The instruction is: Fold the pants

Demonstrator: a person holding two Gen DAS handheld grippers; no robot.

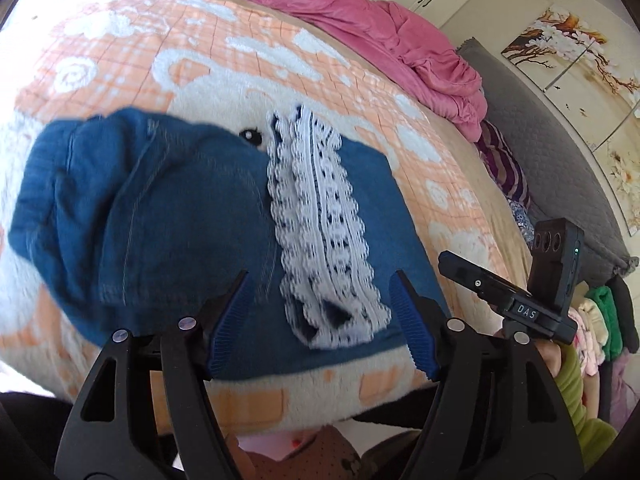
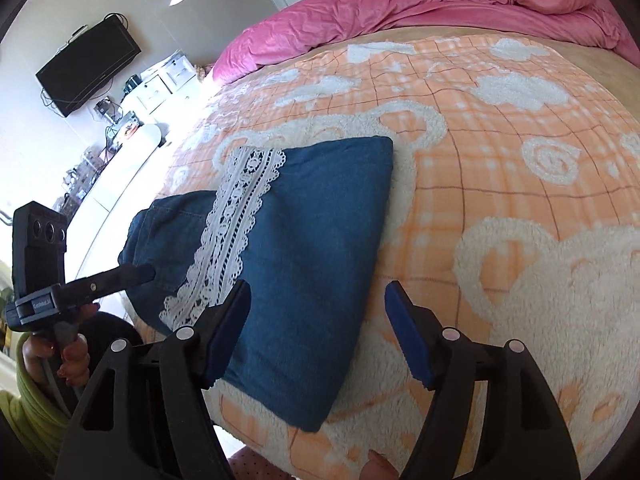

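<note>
Blue denim pants [image 1: 172, 232] with a white lace strip [image 1: 320, 232] lie folded over on the orange-and-white blanket [image 1: 120, 68]. My left gripper [image 1: 320, 320] stands open just above their near edge, with nothing pressed between its blue pads [image 1: 228, 320]. In the right wrist view the same pants [image 2: 312, 248] and lace [image 2: 236, 220] lie left of centre. My right gripper [image 2: 318, 328] is open over the pants' near right corner, apart from the cloth. The other gripper [image 2: 100, 280] shows at the left, held by a hand.
A pink quilt [image 1: 360, 16] is bunched along the far side of the bed. A grey headboard [image 1: 560, 152] and clothes pile [image 1: 600, 320] are at the right. A wall-mounted TV [image 2: 88, 64] and white cabinets [image 2: 160, 84] stand beyond the bed's left edge.
</note>
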